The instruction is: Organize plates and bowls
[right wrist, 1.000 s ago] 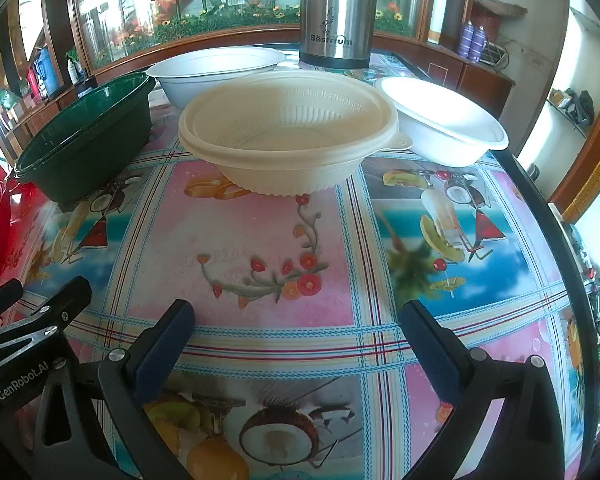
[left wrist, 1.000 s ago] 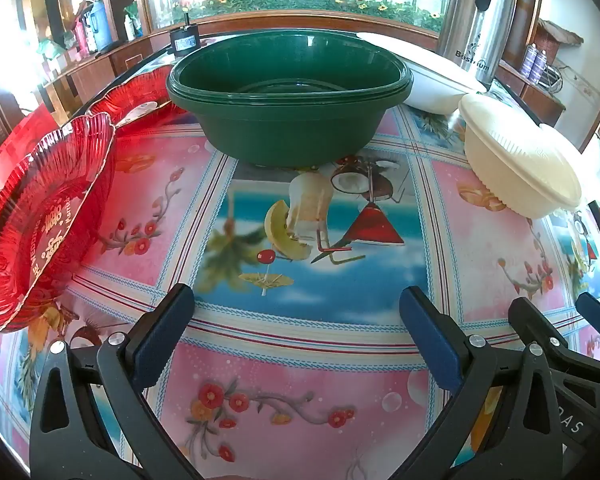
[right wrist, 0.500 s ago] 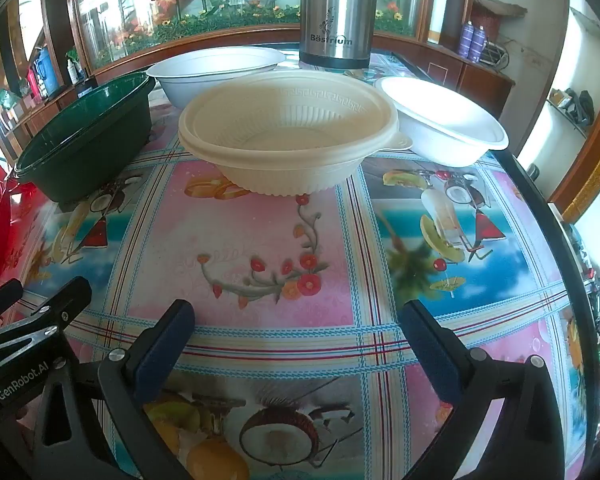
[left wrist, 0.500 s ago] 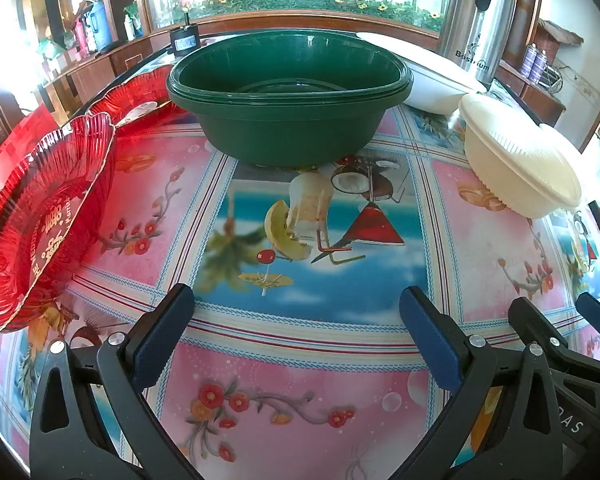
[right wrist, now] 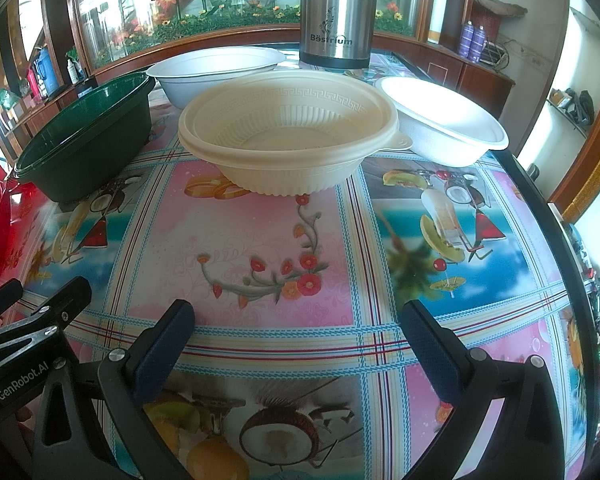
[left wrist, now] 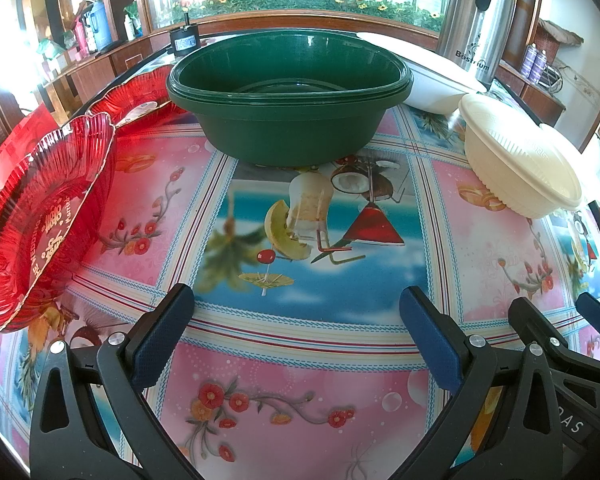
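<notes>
A stack of dark green bowls [left wrist: 288, 112] [right wrist: 88, 144] stands straight ahead in the left wrist view. Two red ribbed plates sit to its left, one near [left wrist: 40, 224] and one further back [left wrist: 140, 108]. A cream bowl stack [right wrist: 288, 136] [left wrist: 520, 164] stands centred in the right wrist view, with one white bowl [right wrist: 216, 72] behind it and another [right wrist: 444, 124] to its right. My left gripper [left wrist: 296, 328] is open above the tablecloth, well short of the green bowls. My right gripper [right wrist: 296, 340] is open too, short of the cream bowls, holding nothing.
A steel thermos flask [right wrist: 336, 12] [left wrist: 480, 20] stands at the back of the table. The table's dark edge [right wrist: 548, 208] curves along the right. A small black device [left wrist: 184, 40] sits behind the green bowls. Cabinets line the room's far side.
</notes>
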The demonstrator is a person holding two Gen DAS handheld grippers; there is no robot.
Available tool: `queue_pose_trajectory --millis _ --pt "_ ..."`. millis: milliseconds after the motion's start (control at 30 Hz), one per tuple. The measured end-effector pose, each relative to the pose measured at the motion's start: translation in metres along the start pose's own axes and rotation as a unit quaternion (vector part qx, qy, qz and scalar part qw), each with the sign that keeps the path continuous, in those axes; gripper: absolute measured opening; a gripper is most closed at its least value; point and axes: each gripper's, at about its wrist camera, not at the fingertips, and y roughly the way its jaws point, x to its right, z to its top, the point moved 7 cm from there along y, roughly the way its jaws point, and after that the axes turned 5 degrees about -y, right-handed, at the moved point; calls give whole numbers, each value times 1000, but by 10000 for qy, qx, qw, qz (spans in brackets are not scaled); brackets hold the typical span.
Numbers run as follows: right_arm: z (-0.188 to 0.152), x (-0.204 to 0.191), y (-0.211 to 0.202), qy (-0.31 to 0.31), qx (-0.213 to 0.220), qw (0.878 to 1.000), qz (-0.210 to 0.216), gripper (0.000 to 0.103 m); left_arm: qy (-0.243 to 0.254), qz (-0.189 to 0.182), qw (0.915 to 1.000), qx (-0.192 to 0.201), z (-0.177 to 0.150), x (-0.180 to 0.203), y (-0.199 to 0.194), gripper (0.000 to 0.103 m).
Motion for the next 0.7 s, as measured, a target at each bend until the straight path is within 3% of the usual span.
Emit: queue_pose_trajectory --millis 700 --pt "2 -1 3 -50 -27 10000 43 103 61 -15 10000 -57 -1 -2 0 103"
